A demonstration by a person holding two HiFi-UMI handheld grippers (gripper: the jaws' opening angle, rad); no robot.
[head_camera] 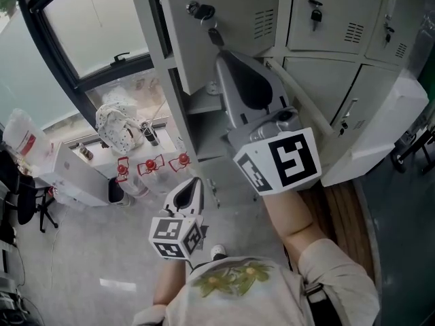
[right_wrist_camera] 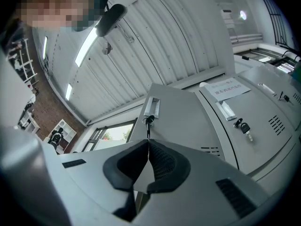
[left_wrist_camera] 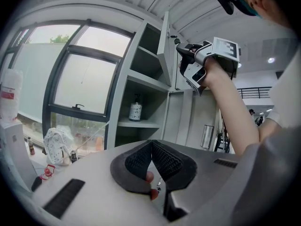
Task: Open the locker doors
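**Locker door ajar, both tongs clenched**

The grey locker door (head_camera: 238, 19) stands swung out from the bank of lockers (head_camera: 340, 19), just left of the closed doors. A key (head_camera: 200, 10) sits in its lock, with a dark tag (head_camera: 215, 36) hanging below. Beside it the open compartment shows a shelf (left_wrist_camera: 136, 124) carrying a small bottle (left_wrist_camera: 135, 111).

The lockers stand on a pale grey floor (head_camera: 81, 250) next to a dark-framed window (head_camera: 88, 19). Under the window lie a spotted bag (head_camera: 115, 124), a white box (head_camera: 75, 175) and some bottles with red tags (head_camera: 151, 165).

The right tongs (right_wrist_camera: 148, 144) are raised to the door, jaws pressed together. The key's tag runs down to their tips, but I cannot tell whether it is nipped between them. The left tongs (left_wrist_camera: 151, 144) are held lower and well clear of the lockers, jaws clenched on nothing.

A paper notice (right_wrist_camera: 228, 89) lies on a locker top, its print too small to read. The bottle's label is likewise illegible. Each tongs carries a cube with black-and-white square markers.
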